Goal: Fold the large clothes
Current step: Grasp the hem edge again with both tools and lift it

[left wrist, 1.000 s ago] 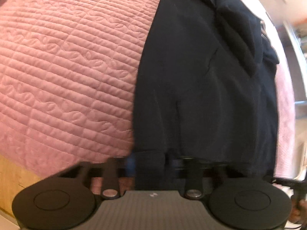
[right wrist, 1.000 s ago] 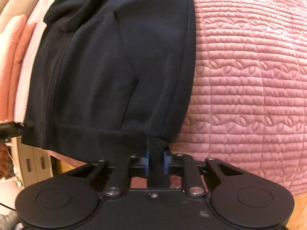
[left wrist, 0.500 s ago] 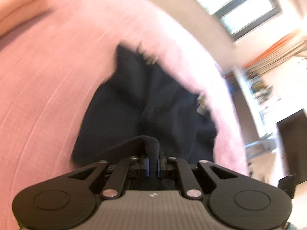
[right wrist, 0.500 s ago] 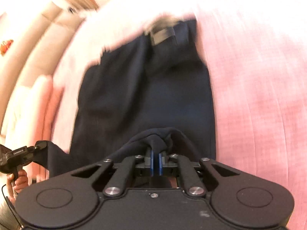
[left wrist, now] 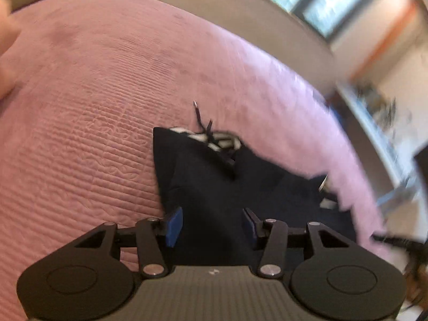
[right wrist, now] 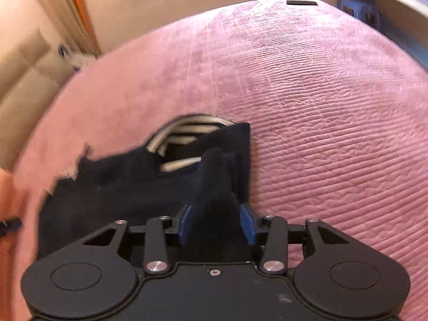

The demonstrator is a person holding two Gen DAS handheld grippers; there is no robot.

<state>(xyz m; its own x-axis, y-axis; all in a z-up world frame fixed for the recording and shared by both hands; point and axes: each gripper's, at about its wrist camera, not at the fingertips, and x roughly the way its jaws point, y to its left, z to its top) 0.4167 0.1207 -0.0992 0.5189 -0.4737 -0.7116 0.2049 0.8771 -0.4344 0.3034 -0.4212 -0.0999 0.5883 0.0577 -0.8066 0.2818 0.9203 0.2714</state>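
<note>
A dark navy garment [left wrist: 219, 182] lies folded over on the pink quilted bed cover [left wrist: 88, 123], with its striped lining and a black drawstring [left wrist: 203, 125] showing at the far edge. My left gripper [left wrist: 212, 223] is open just above the near part of the garment. In the right wrist view the garment [right wrist: 128, 176] shows its striped lining [right wrist: 187, 131]. My right gripper [right wrist: 216, 220] is open, and a raised ridge of the dark cloth stands between its blue pads [right wrist: 184, 222] without being pinched.
The pink quilted cover [right wrist: 321, 107] spreads wide around the garment. A beige headboard [left wrist: 240, 13] and a window [left wrist: 334, 5] lie beyond the bed. An upholstered panel [right wrist: 29, 67] stands at the left of the right wrist view.
Both grippers carried the garment's near edge forward over the rest of it, then opened and let the cloth go. The garment now lies folded shorter.
</note>
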